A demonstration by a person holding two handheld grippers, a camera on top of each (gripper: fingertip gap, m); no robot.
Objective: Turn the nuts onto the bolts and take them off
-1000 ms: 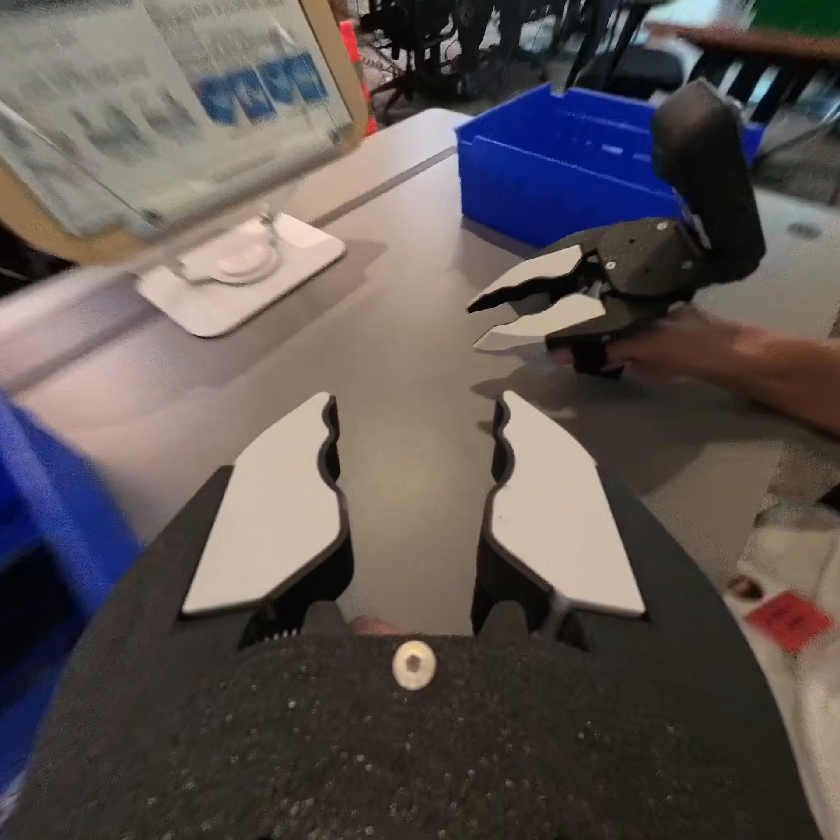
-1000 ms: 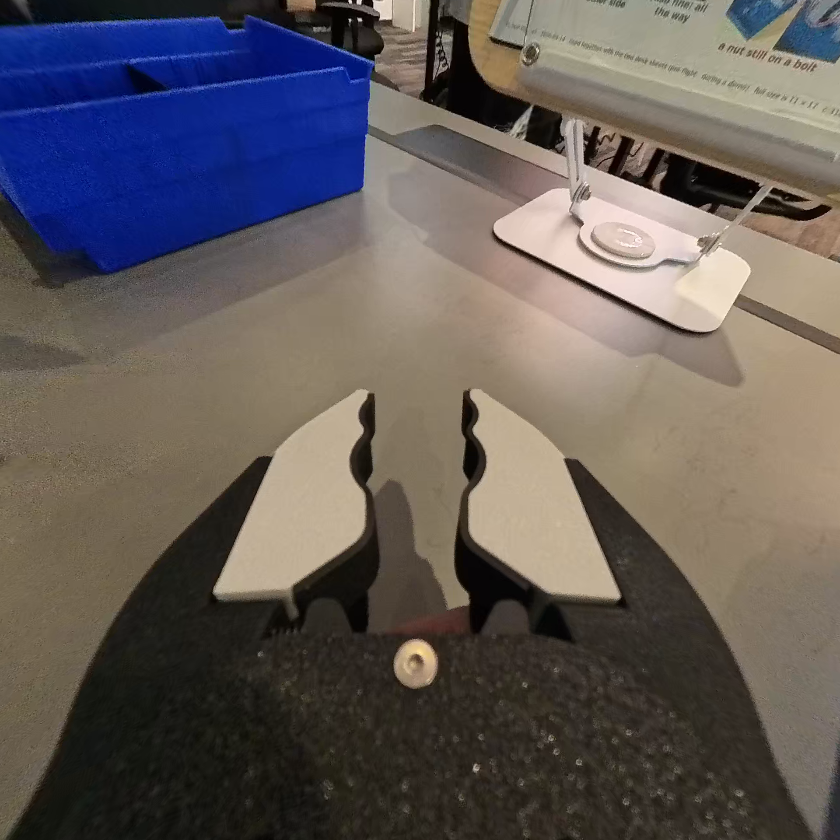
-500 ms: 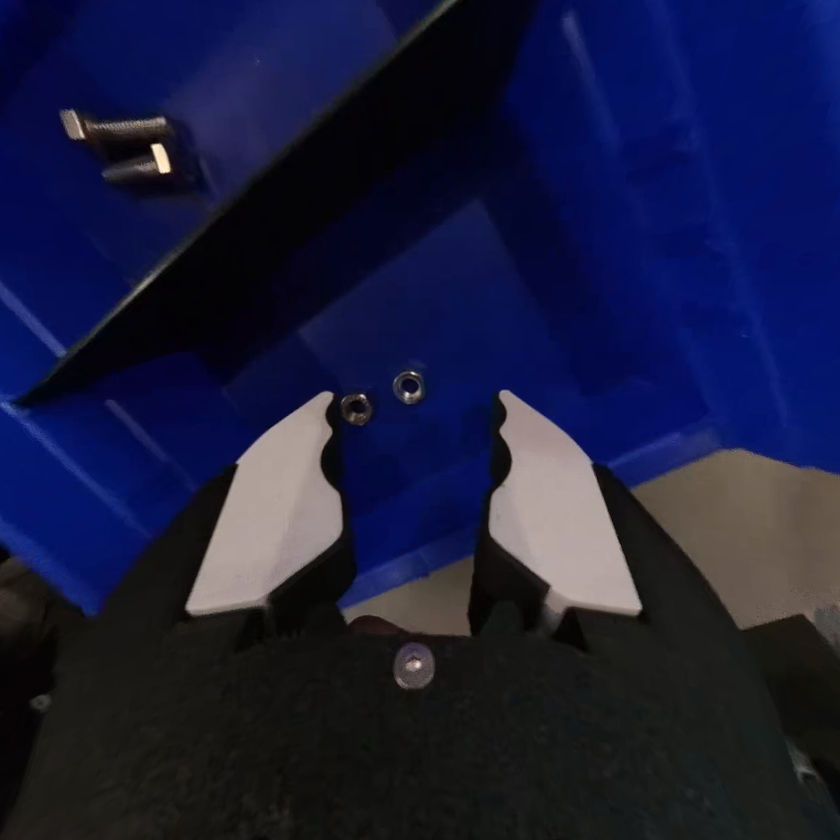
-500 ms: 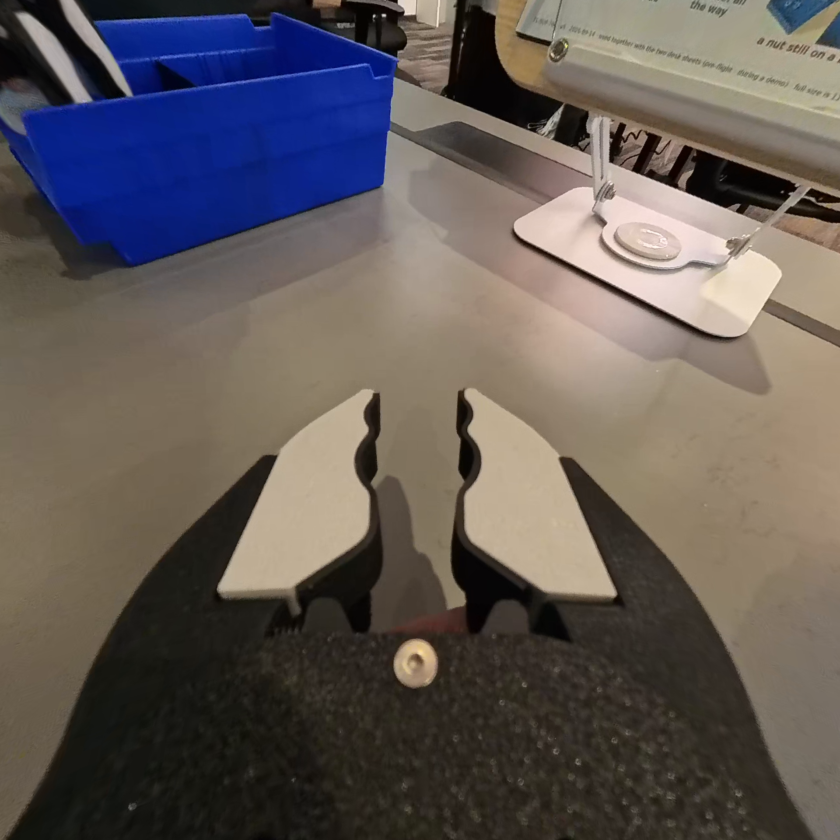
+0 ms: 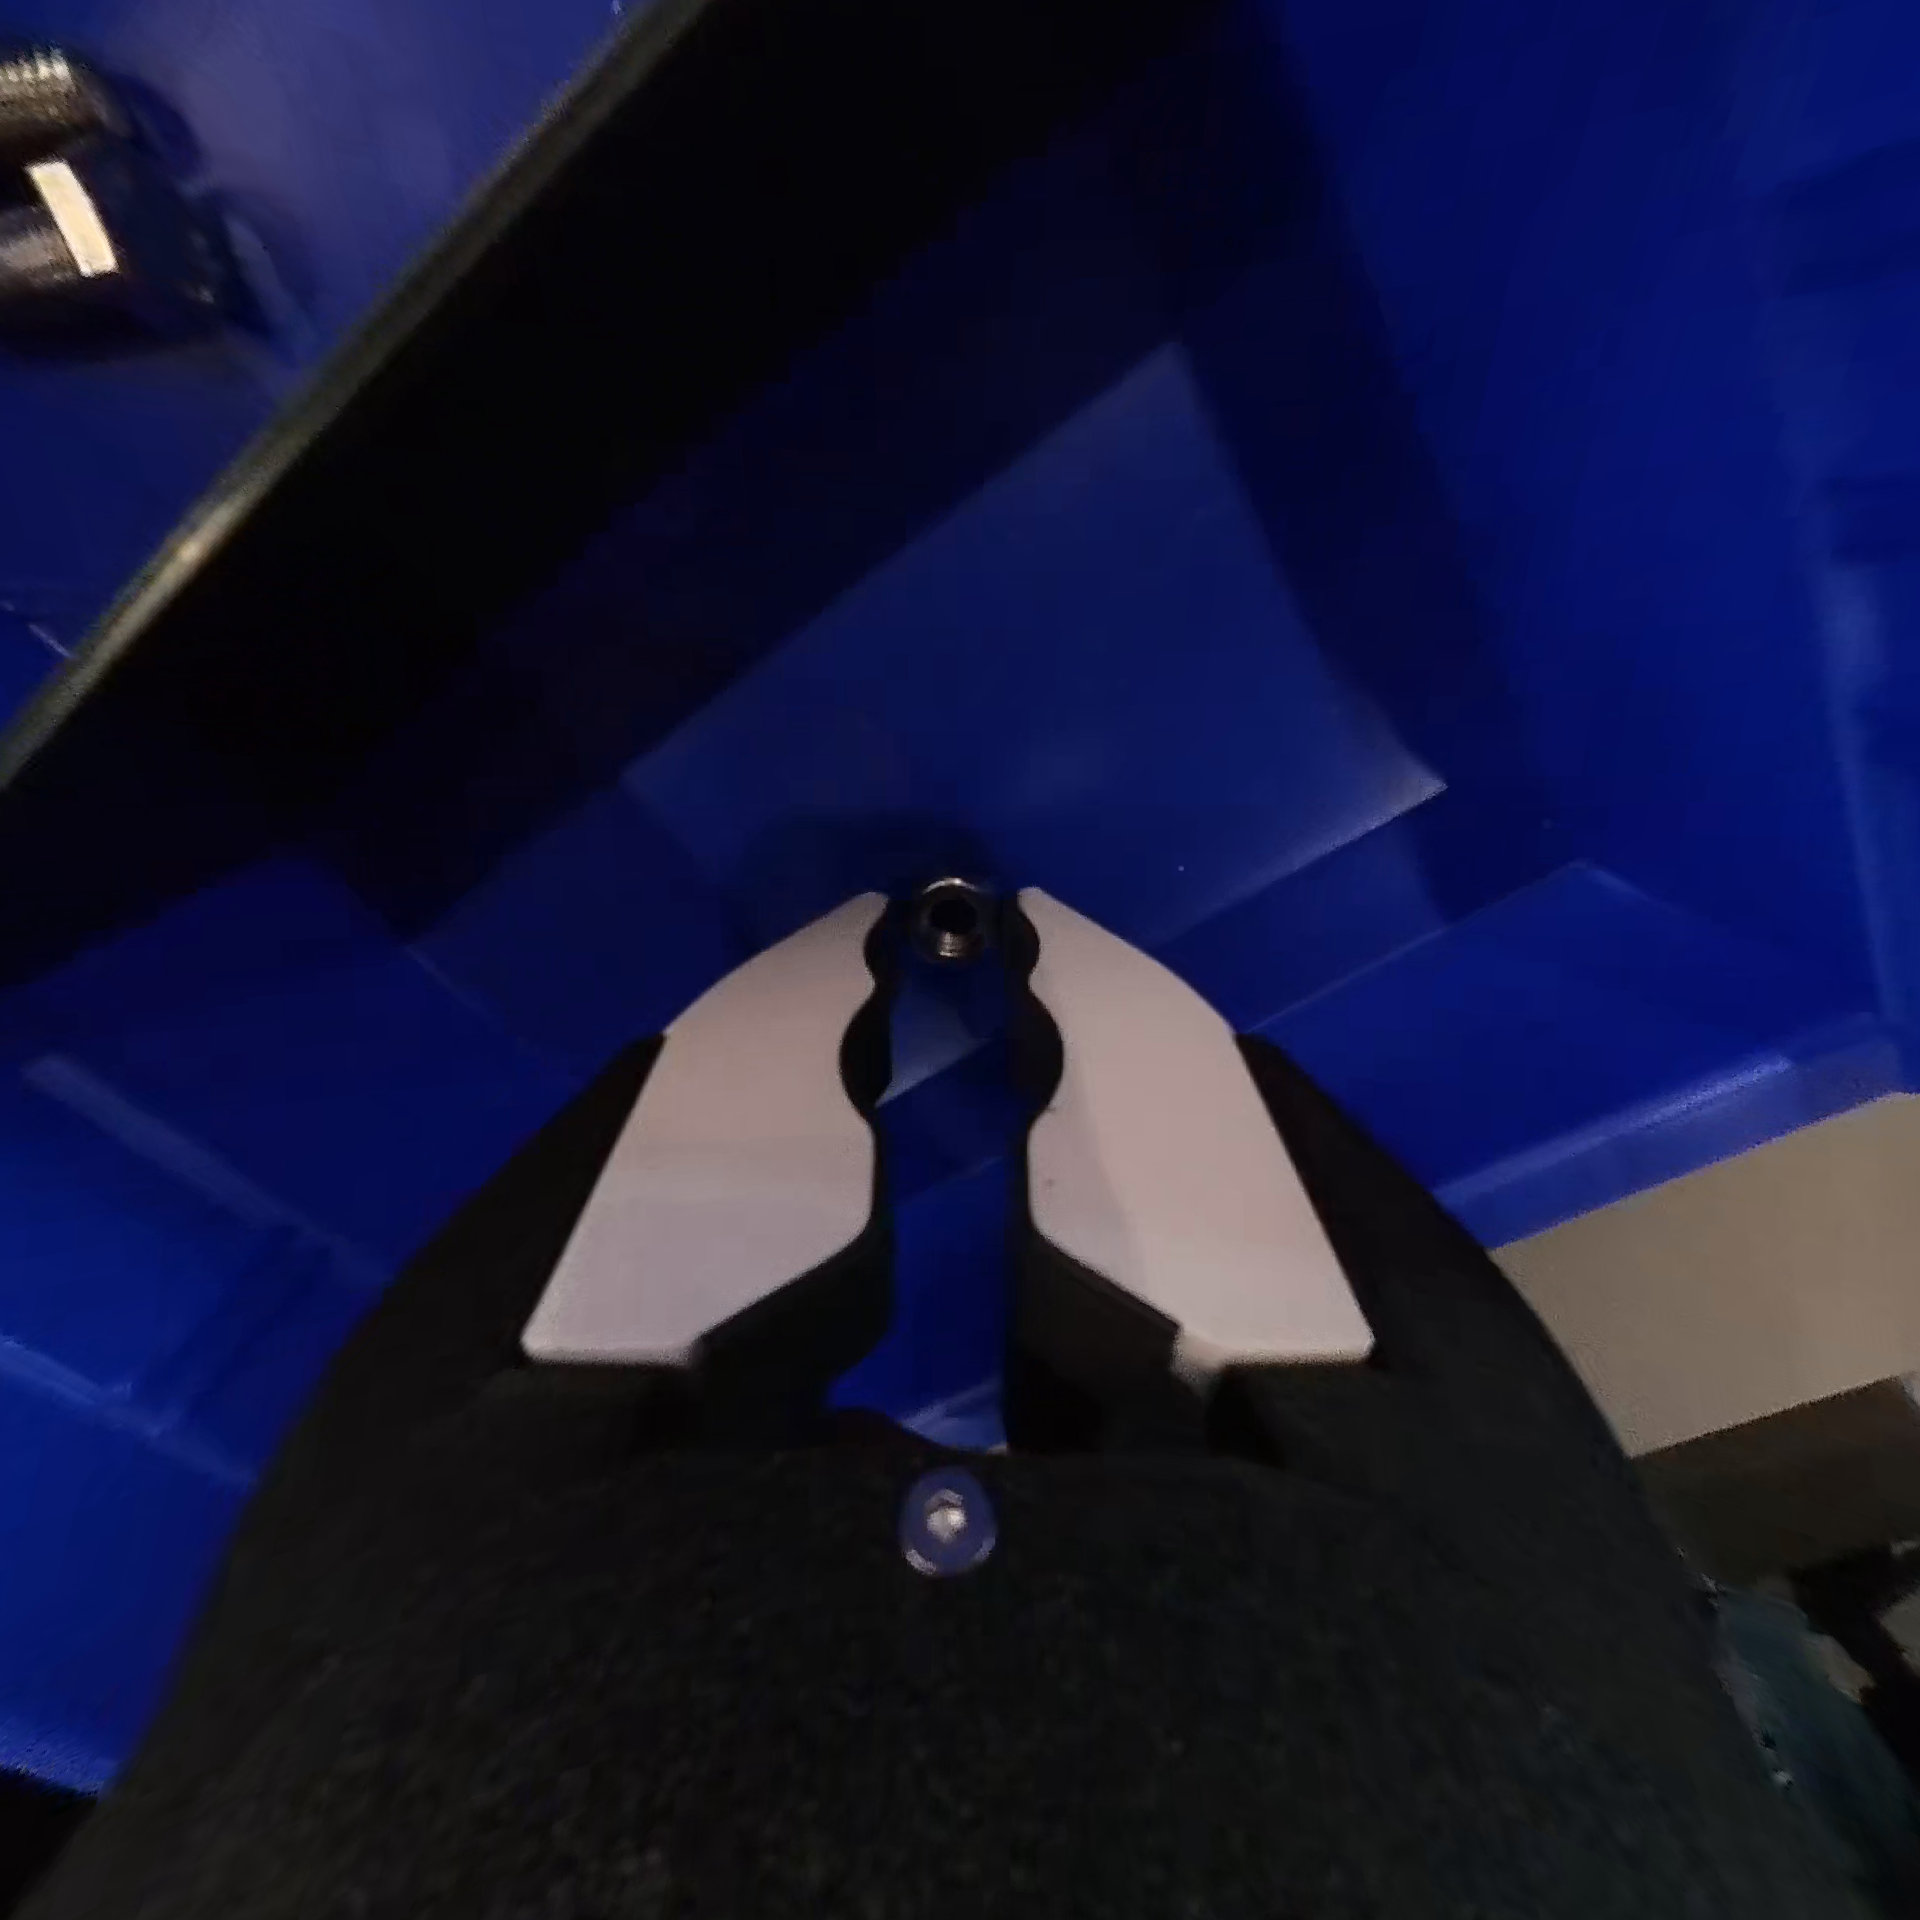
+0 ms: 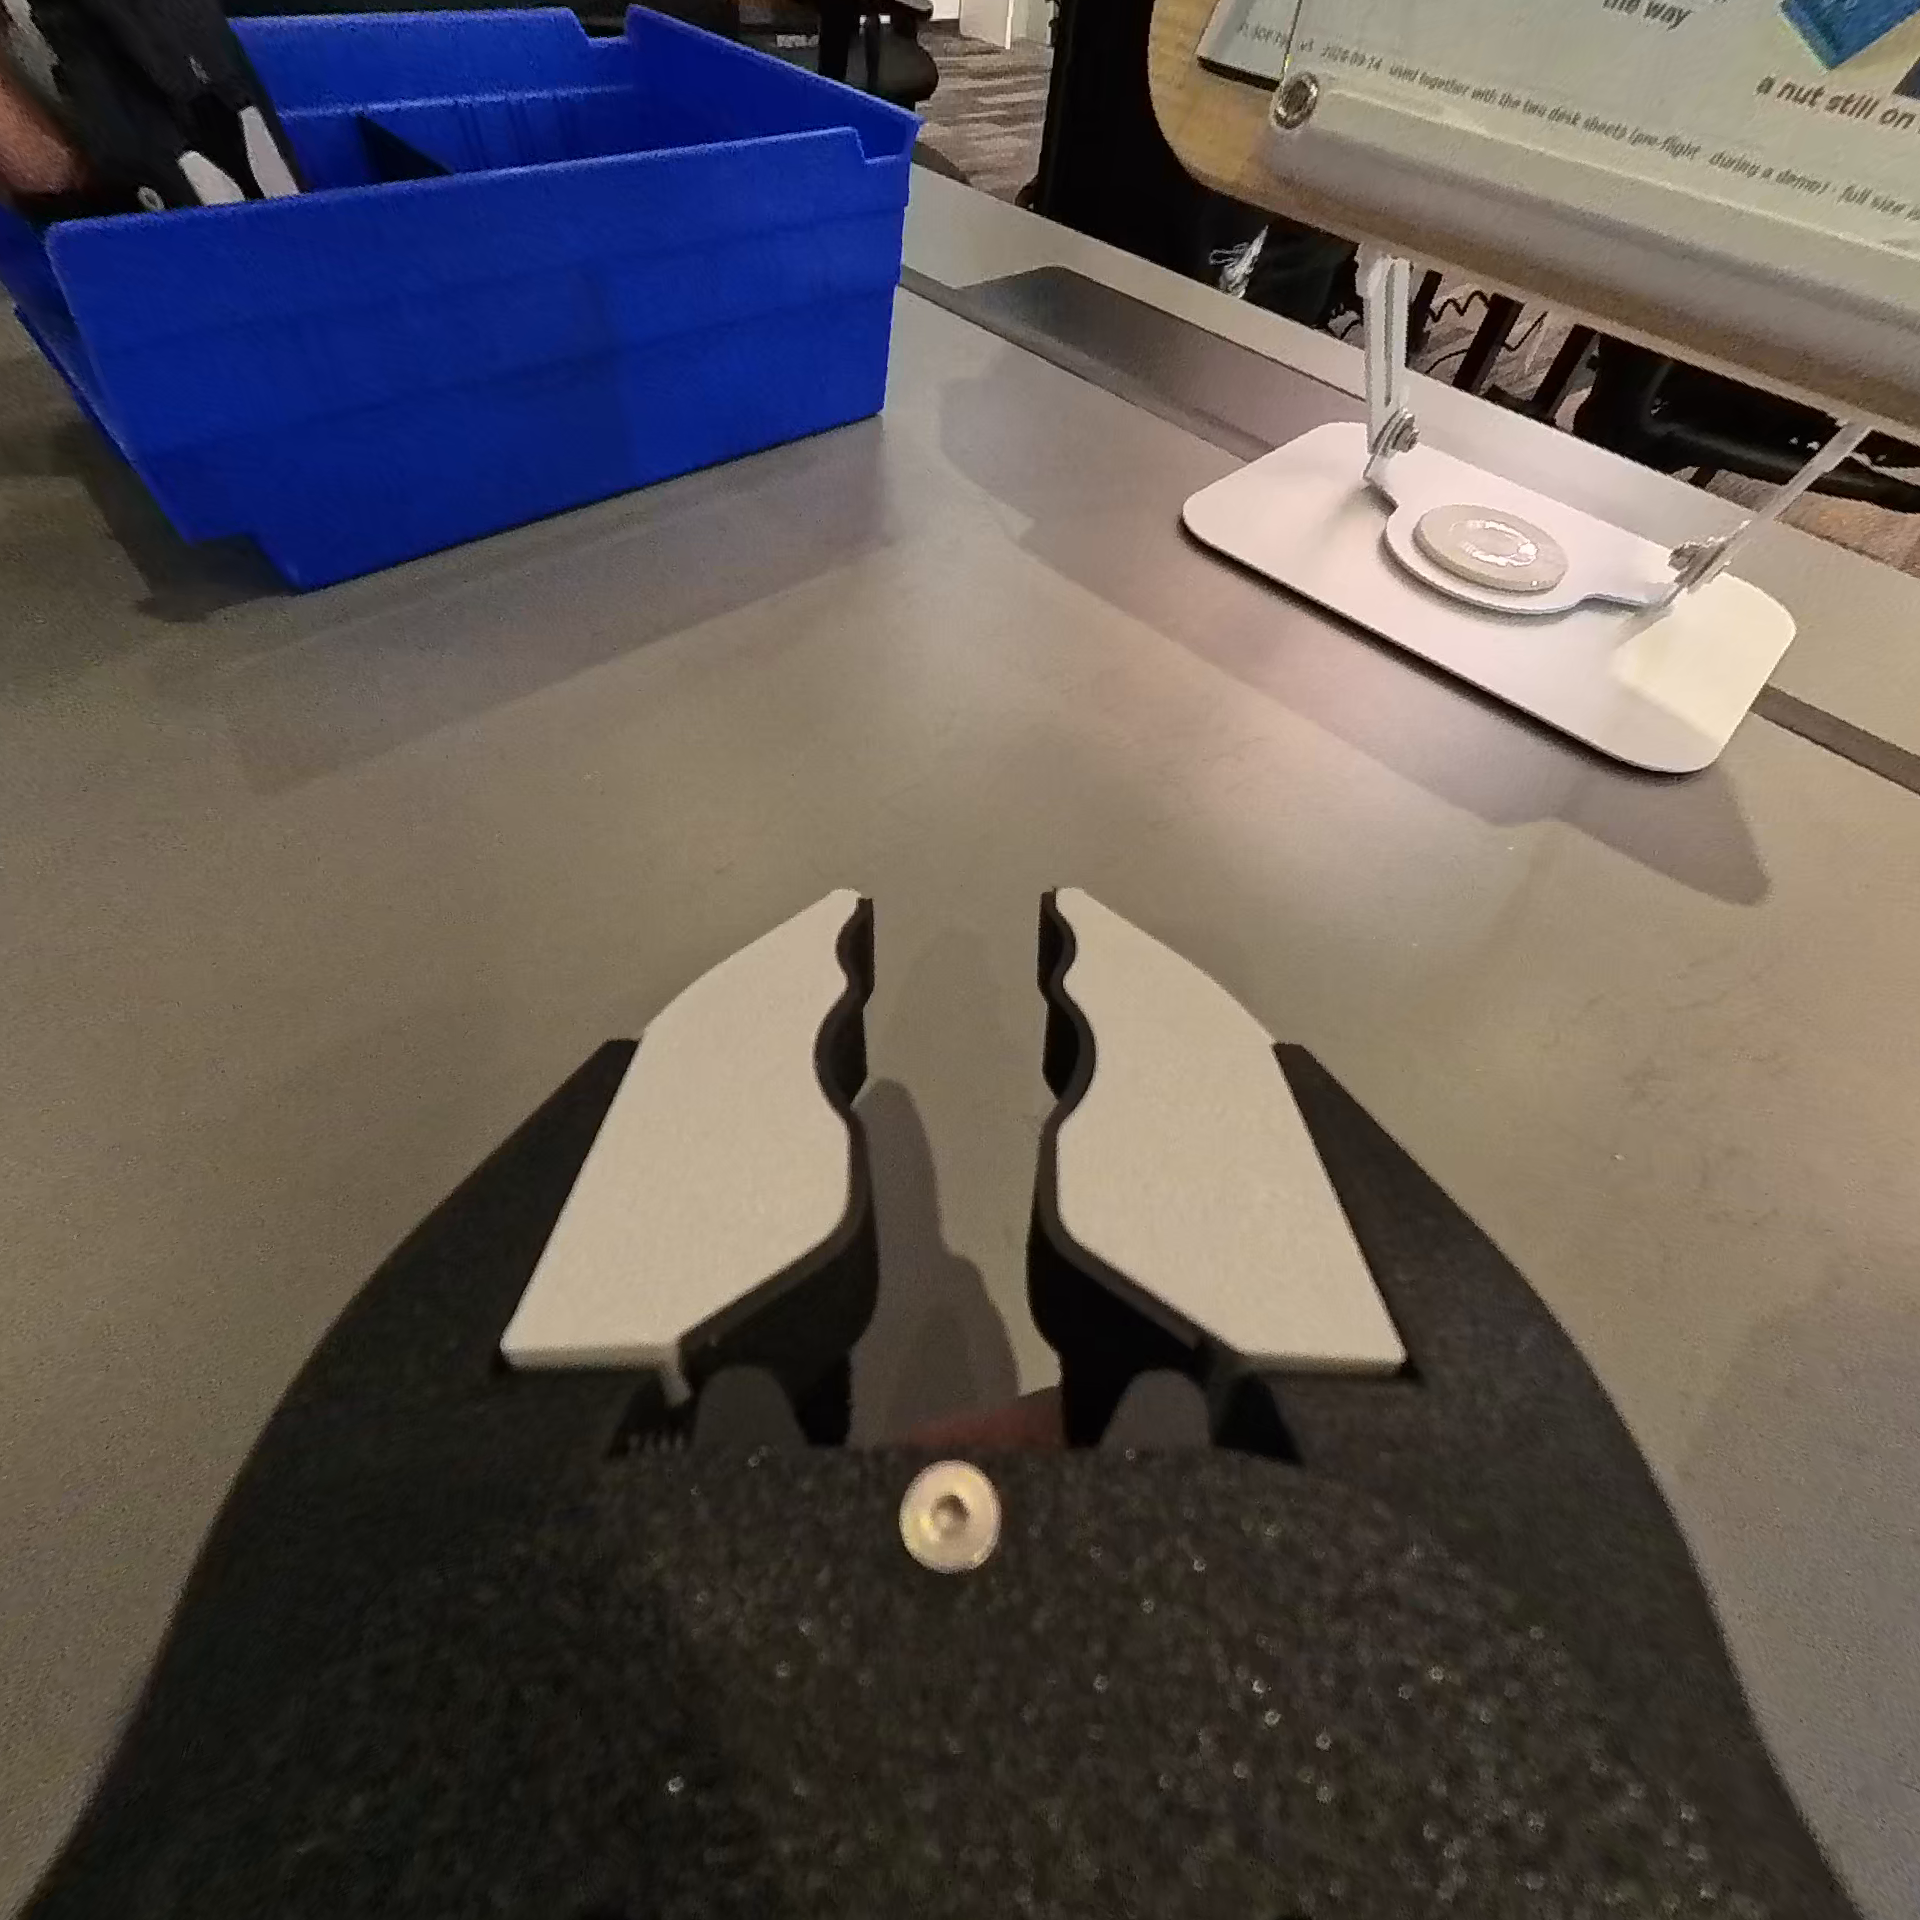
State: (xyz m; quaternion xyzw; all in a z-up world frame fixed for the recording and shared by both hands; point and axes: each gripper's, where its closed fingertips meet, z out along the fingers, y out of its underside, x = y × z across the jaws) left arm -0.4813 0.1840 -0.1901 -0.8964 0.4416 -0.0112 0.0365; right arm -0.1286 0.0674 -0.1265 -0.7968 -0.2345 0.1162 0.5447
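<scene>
My left gripper (image 5: 948, 925) is down inside the blue bin (image 5: 1351, 644) and shut on a small metal nut (image 5: 945, 922) held between its fingertips. A bolt (image 5: 52, 234) lies in the neighbouring compartment at the upper left, beyond a black divider (image 5: 520, 416). My right gripper (image 6: 956, 914) is open and empty, low over the grey table. In the right wrist view the blue bin (image 6: 499, 343) stands at the far left, with the left gripper (image 6: 208, 156) reaching into it.
A white stand base (image 6: 1486, 582) holding a tilted sign board (image 6: 1610, 135) stands at the far right of the grey table (image 6: 727, 790). A seam runs across the table behind the bin and stand. Chairs and furniture legs stand beyond the table.
My left gripper swung from over the table into the blue bin, dropped toward the two nuts and closed on one. My right gripper stayed open, shifting slightly so the bin looks nearer.
</scene>
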